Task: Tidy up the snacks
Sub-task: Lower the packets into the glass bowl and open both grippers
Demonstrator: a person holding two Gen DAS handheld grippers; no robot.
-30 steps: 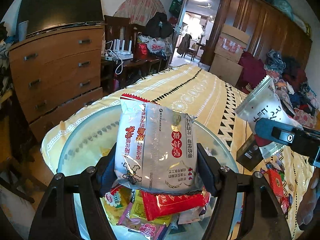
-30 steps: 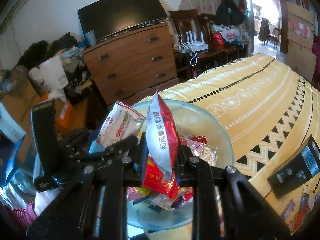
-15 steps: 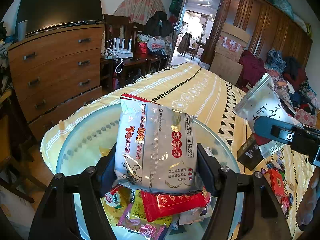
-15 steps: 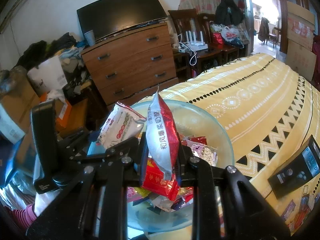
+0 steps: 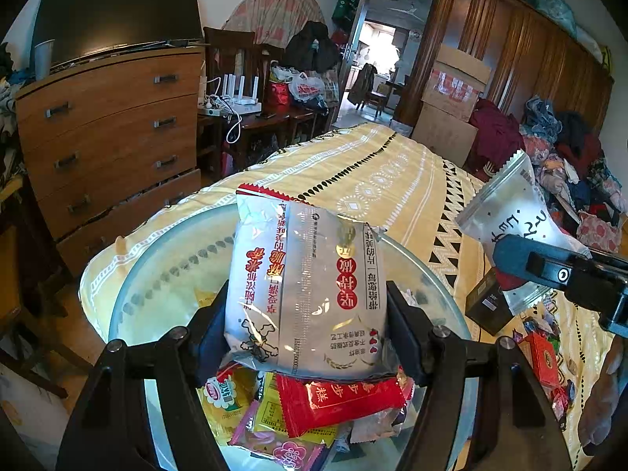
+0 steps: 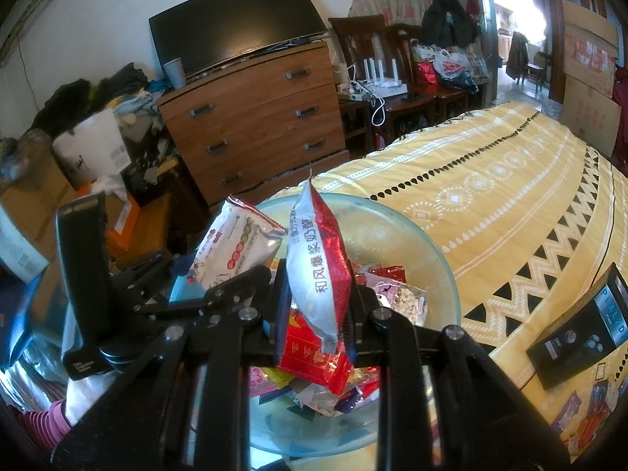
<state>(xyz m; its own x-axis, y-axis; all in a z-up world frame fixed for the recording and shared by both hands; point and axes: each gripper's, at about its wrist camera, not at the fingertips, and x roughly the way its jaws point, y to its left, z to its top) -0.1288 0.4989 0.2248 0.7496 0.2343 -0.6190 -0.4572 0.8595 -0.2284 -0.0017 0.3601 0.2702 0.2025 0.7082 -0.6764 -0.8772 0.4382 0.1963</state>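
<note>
Cluttered bedroom: on the yellow patterned bedspread (image 5: 392,180) sits a clear glass bowl (image 6: 439,274), already part-filled with snacks. Above it, the left claw (image 5: 306,329) grips a white-and-silver packet (image 5: 306,290) and the right claw (image 6: 314,314) a red-and-silver one (image 6: 320,267); several packets lie outside the bowl.

Glass bowl (image 5: 165,274) sits on the bed (image 5: 392,180), near its foot end. Loose snack packets (image 5: 337,400) lie piled in the bowl. Left gripper (image 5: 306,314) holds a rice cracker bag (image 5: 302,294) upright over the bowl; right gripper (image 6: 316,306) holds a 2nd packet (image 6: 320,267) edge-on above the same bowl, to the right of the 1st. Black box (image 6: 581,333) lies on the bed right of the bowl, more packets (image 5: 543,357) beside it. Dresser (image 5: 106,137) stands behind and left of the bed, TV (image 5: 117,11) on top.
</note>
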